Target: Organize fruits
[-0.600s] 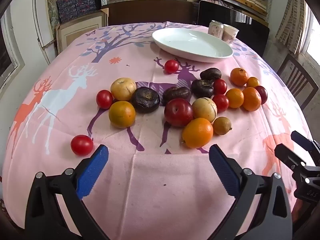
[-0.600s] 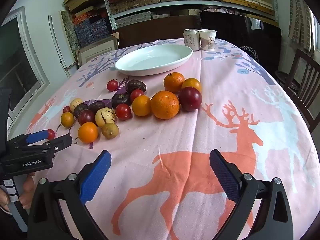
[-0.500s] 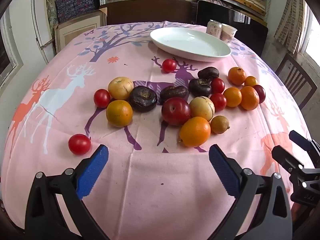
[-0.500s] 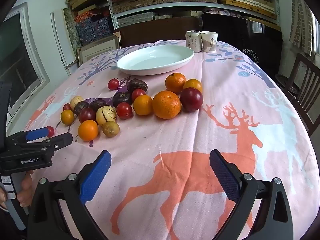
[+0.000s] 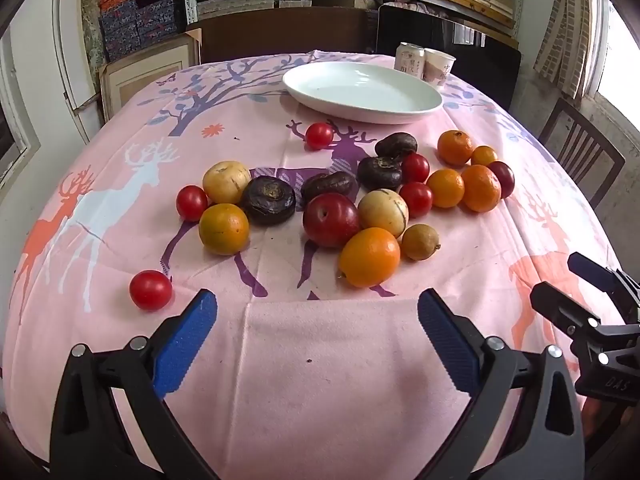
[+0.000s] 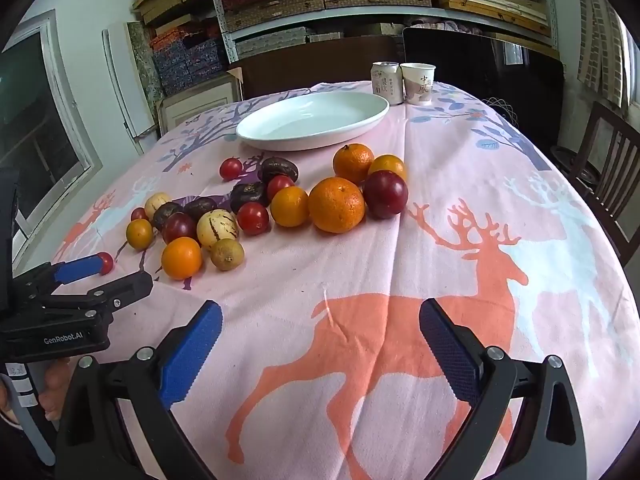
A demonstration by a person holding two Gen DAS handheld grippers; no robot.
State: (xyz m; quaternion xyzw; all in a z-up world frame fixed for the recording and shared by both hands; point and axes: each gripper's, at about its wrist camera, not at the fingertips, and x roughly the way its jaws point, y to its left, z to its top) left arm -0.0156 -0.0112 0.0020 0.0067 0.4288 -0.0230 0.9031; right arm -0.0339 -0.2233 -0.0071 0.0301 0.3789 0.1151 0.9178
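Note:
Several fruits lie loose on a pink deer-print tablecloth (image 5: 320, 380): oranges (image 5: 370, 257), a red apple (image 5: 331, 220), dark brown fruits (image 5: 268, 200), pale yellow melons (image 5: 383, 213) and cherry tomatoes (image 5: 151, 290). An empty white oval plate (image 5: 362, 92) sits behind them. My left gripper (image 5: 318, 312) is open over bare cloth in front of the fruit pile, nothing between its blue pads. My right gripper (image 6: 320, 322) is open too, over the orange deer print, with the big orange (image 6: 337, 205) and dark red plum (image 6: 385, 194) ahead.
A drink can (image 6: 387, 82) and a paper cup (image 6: 418, 83) stand behind the plate. Wooden chairs (image 6: 608, 176) stand at the table's right side. Shelves of boxes fill the back wall. A hand (image 6: 54, 384) holds the left gripper's handle.
Both views have shifted slightly: the left gripper has drifted a little to the right and back, and the right gripper has tilted a bit lower. No fruit has moved.

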